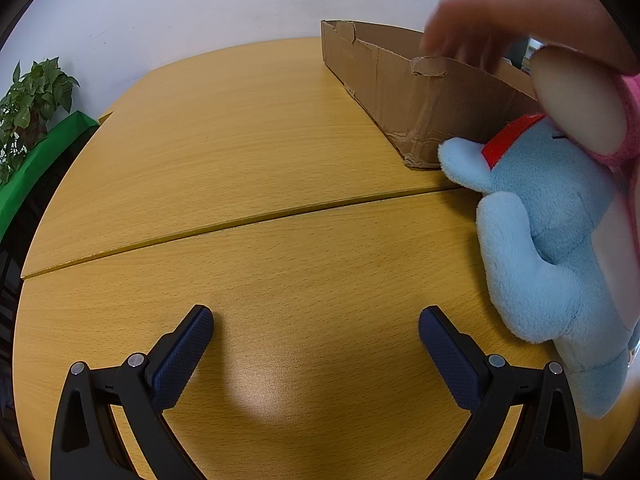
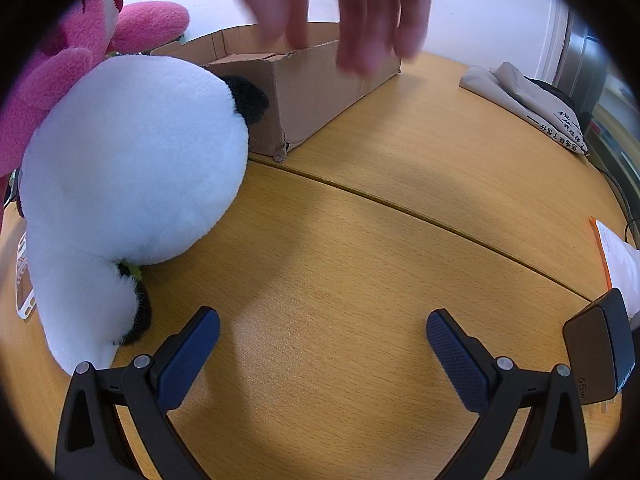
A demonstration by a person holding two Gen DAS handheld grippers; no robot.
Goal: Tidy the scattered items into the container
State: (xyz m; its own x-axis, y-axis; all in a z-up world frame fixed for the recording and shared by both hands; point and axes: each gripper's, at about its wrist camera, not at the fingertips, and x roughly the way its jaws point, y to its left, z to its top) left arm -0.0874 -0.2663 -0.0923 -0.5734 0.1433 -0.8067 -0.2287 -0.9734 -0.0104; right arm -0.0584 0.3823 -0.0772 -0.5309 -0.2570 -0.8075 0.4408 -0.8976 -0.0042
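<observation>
1. The left gripper (image 1: pixel 316 330) and the right gripper (image 2: pixel 323 332) both stand wide apart, holding nothing.
2. The black charger (image 2: pixel 599 350) reads "65W".
3. The panda plush (image 2: pixel 128 160) and the blue plush (image 1: pixel 556 240) lie just beside the cardboard box (image 2: pixel 316 88).

A pale wood table (image 1: pixel 240 160) meets a white wall (image 1: pixel 180 4), with a leafy plant (image 1: pixel 32 96) alongside.

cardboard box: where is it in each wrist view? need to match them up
Left wrist: the box sits upper right, behind the blue plush, its long side running toward the wall.
Right wrist: the box sits upper centre, just right of the white plush, one corner toward the camera.
Shared landmark: the blurred bare hand over the box; also the seam in the table in front of it.
</observation>
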